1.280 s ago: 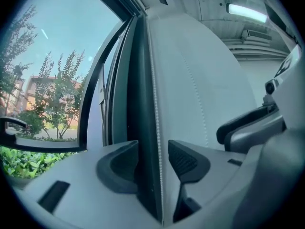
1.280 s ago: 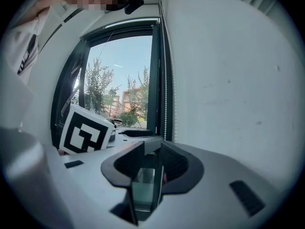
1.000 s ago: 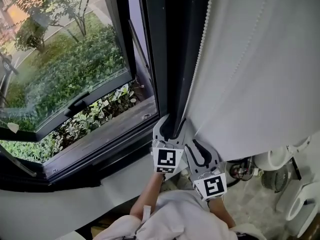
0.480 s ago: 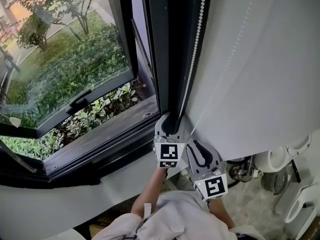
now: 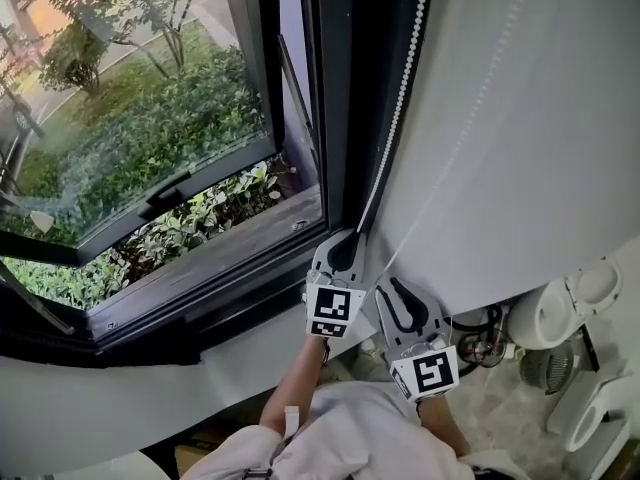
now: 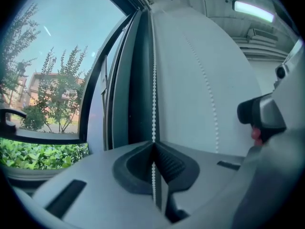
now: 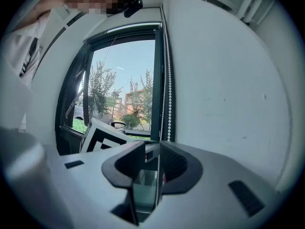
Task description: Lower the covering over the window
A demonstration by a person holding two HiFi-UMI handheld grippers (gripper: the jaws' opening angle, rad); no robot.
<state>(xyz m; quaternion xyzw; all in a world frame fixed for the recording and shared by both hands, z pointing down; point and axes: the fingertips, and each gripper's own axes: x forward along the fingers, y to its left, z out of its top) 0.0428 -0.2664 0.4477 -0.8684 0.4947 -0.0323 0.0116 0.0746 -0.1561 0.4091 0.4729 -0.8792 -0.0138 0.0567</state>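
left gripper: just closed, clamping bead chain | right gripper: narrowed slightly, jaws apart around chain

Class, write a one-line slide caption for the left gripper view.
Left claw shut on a white beaded cord beside the dark window frame.

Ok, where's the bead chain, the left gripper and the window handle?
bead chain [image 6: 153,80], left gripper view, its straight stretch beside the dark frame.
left gripper [image 5: 351,234], head view, between its fingertips, shut on the bead chain.
window handle [image 5: 165,198], head view, its dark grip.
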